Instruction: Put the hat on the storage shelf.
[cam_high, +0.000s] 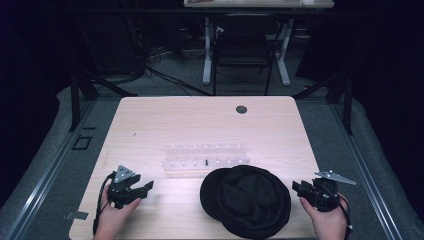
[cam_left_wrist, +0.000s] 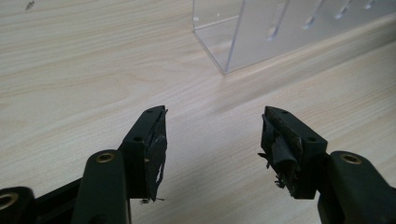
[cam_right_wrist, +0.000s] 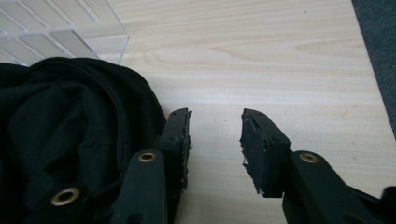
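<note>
A black cloth cap (cam_high: 246, 200) lies near the table's front edge, just in front of a clear plastic rack (cam_high: 205, 159). To the cap's left my left gripper (cam_high: 146, 188) rests low over the wood, held by a hand. In the left gripper view this gripper (cam_left_wrist: 213, 135) is open, with bare table between its jaws and the rack's corner (cam_left_wrist: 233, 42) ahead. My right gripper (cam_high: 298, 188) sits just right of the cap. In the right gripper view it (cam_right_wrist: 215, 140) stands open and empty, its left jaw beside the cap's edge (cam_right_wrist: 74, 126).
The light wooden table (cam_high: 200, 120) has a round black grommet (cam_high: 241, 109) near its far edge. A small dark pin (cam_high: 206, 162) stands in the rack. Beyond the table are a black chair (cam_high: 243, 50), a desk's white legs and cables on the floor.
</note>
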